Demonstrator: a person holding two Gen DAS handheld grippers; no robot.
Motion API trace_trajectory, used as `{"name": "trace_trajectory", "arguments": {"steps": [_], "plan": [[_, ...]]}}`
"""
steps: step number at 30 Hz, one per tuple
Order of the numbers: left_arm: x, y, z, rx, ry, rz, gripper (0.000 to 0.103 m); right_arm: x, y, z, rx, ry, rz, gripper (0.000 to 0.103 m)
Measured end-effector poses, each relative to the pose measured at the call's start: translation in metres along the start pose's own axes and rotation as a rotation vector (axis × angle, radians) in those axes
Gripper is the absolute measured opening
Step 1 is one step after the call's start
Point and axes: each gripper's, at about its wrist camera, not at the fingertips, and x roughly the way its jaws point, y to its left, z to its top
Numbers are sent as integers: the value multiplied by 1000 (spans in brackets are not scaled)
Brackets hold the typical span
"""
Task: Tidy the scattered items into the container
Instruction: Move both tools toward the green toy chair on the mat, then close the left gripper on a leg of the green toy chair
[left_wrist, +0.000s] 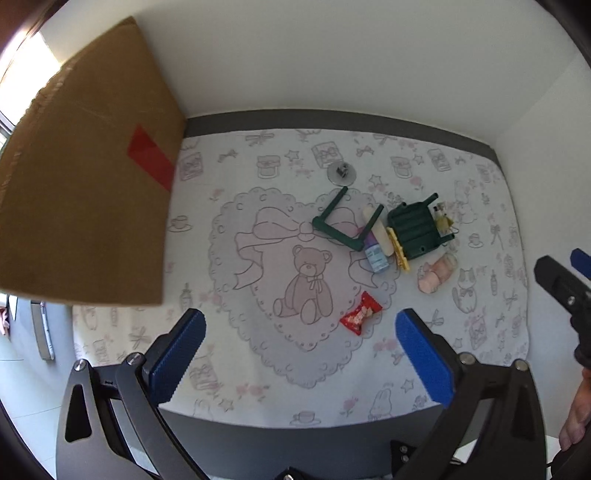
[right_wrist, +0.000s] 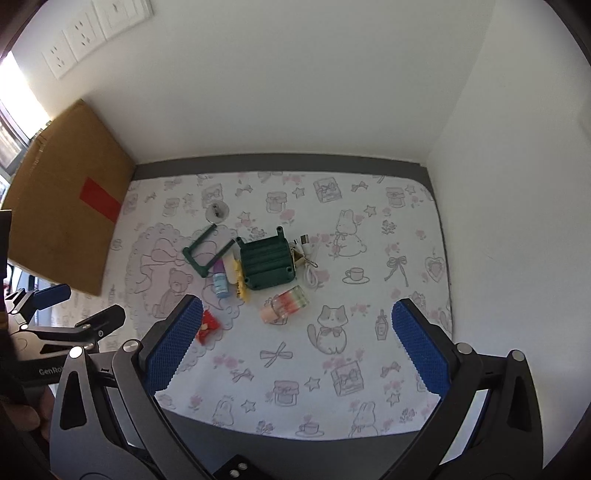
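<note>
Clutter waits on the printed cloth (right_wrist: 369, 325) beside the brown cardboard box (left_wrist: 85, 177), so with left gripper (left_wrist: 299, 354) and right gripper (right_wrist: 295, 343) both spread empty, we judge the red snack packet (left_wrist: 360, 313) our first pick.

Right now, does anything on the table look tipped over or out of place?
Yes. The green basket lies overturned, its feet pointing outward, with its detached handle lying beside it. A bottle and jar lie on their sides nearby.
</note>
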Motion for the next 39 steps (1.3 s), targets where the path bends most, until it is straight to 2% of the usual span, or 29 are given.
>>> {"name": "trace_trajectory", "arguments": {"steps": [5, 12, 17, 21, 27, 32, 37, 39], "plan": [[20, 0, 11, 2, -2, -13, 103, 27, -2, 3, -28, 43, 3, 103], [43, -1, 23, 27, 38, -9, 103, 53, -5, 8, -62, 88, 7, 103], [59, -2, 32, 52, 66, -15, 103, 67, -5, 14, -85, 111, 13, 99], [71, -4, 38, 64, 89, -13, 93, 77, -4, 18, -99, 125, 20, 96], [85, -8, 47, 63, 109, -18, 86, 92, -5, 20, -103, 154, 41, 85], [96, -11, 53, 64, 129, -30, 79, 106, -7, 18, -237, 207, 102, 65], [107, -14, 56, 89, 151, -60, 78, 117, -5, 18, -278, 236, 140, 62], [112, -16, 58, 91, 164, -63, 73, 120, -3, 19, -286, 240, 148, 59]]}}
